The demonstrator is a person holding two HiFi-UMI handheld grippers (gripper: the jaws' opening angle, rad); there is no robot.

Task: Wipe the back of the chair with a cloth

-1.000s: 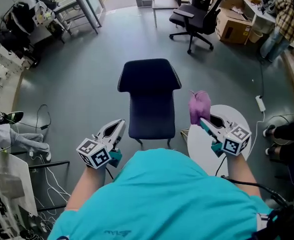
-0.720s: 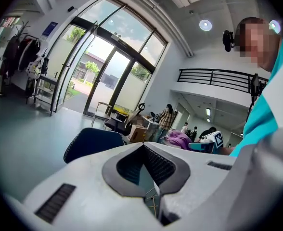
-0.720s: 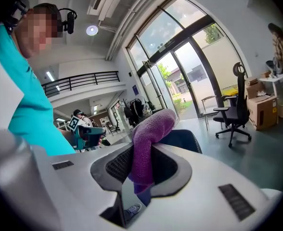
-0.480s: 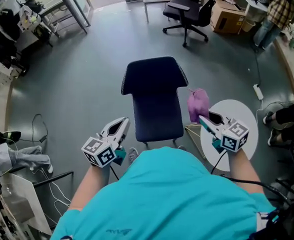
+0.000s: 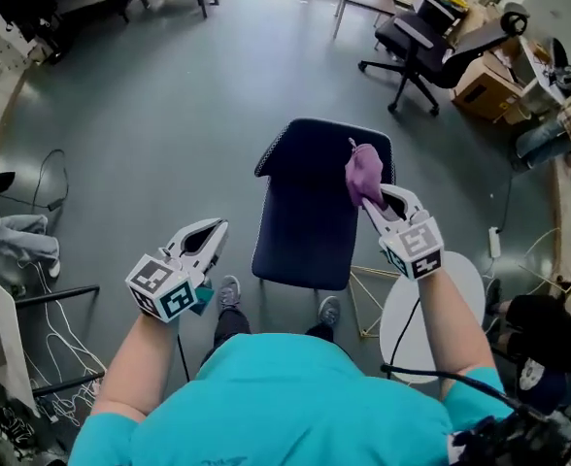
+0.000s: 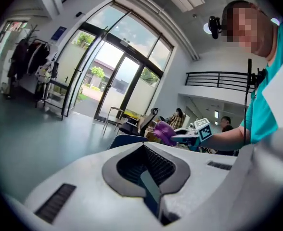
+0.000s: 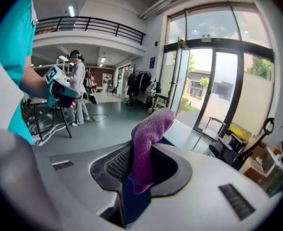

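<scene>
Fuzzy purple cloth [image 5: 362,173] pinched in R tool [image 5: 375,202], by rounded navy chair back [image 5: 310,144], L tool [image 5: 216,228] pressed together.

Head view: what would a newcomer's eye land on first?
The purple cloth, clamped in the right gripper, shows against the upper right of the dark blue chair. Next comes the chair itself, mid-floor before the person, with the empty left gripper held off its left side.

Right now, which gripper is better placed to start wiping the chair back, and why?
Right gripper: it grips the purple cloth near the chair back. The left gripper is empty, beside the seat.
</scene>
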